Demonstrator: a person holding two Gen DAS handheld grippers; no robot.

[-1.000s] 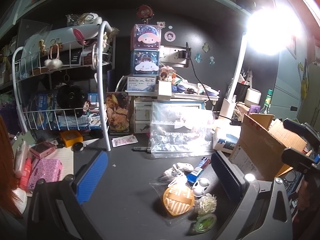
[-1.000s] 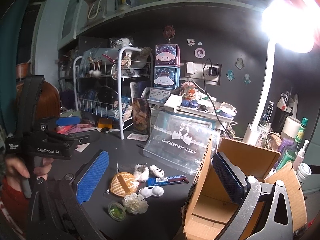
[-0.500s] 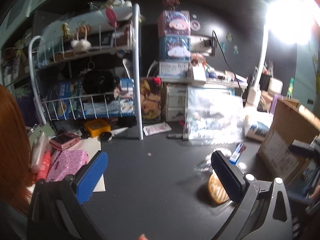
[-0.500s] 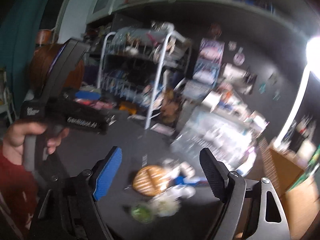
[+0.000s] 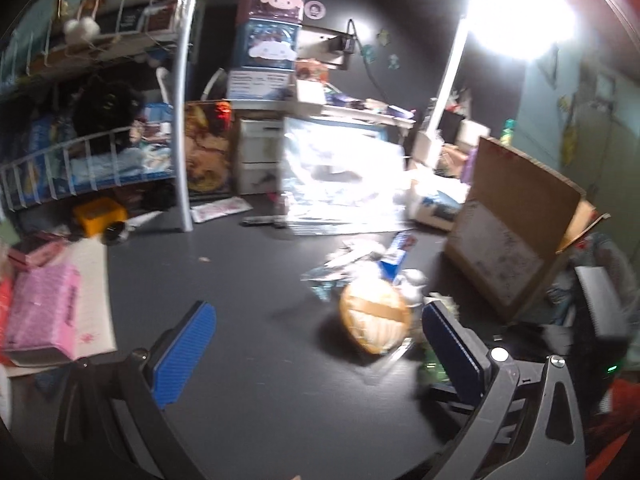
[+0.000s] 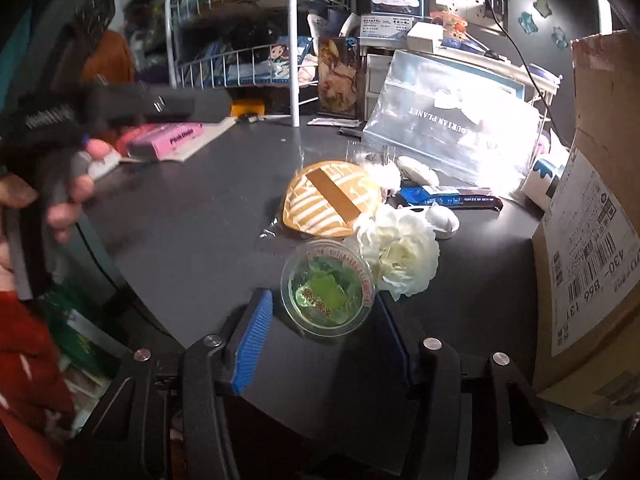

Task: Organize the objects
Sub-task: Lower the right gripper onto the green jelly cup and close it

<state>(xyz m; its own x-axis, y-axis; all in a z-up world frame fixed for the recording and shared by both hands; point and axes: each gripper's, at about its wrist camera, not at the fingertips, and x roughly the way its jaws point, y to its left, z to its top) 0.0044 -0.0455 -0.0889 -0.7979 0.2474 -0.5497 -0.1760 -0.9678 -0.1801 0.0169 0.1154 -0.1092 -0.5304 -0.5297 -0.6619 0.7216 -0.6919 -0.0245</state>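
A small round clear cup with green contents (image 6: pixel 327 295) sits at the near edge of the dark desk (image 6: pixel 192 216). My right gripper (image 6: pixel 324 320) is open, its blue pads on either side of the cup, not visibly touching it. Behind the cup lie a white fabric flower (image 6: pixel 400 252), an orange patterned pouch (image 6: pixel 330 199), a blue snack bar (image 6: pixel 444 199) and small white pieces (image 6: pixel 442 220). My left gripper (image 5: pixel 316 344) is open and empty above the desk, with the orange pouch (image 5: pixel 374 316) just left of its right pad.
An open cardboard box (image 6: pixel 592 216) stands at the right. A shiny plastic bag (image 6: pixel 448 128) leans at the back. A white wire rack (image 6: pixel 256 40) and a pink box (image 6: pixel 166 140) are at the left. The left gripper's handle (image 6: pixel 80 108) fills the left of the right wrist view.
My right gripper dropped down and forward to the green cup and narrowed around it. My left gripper swung right, back toward the pile of small objects.
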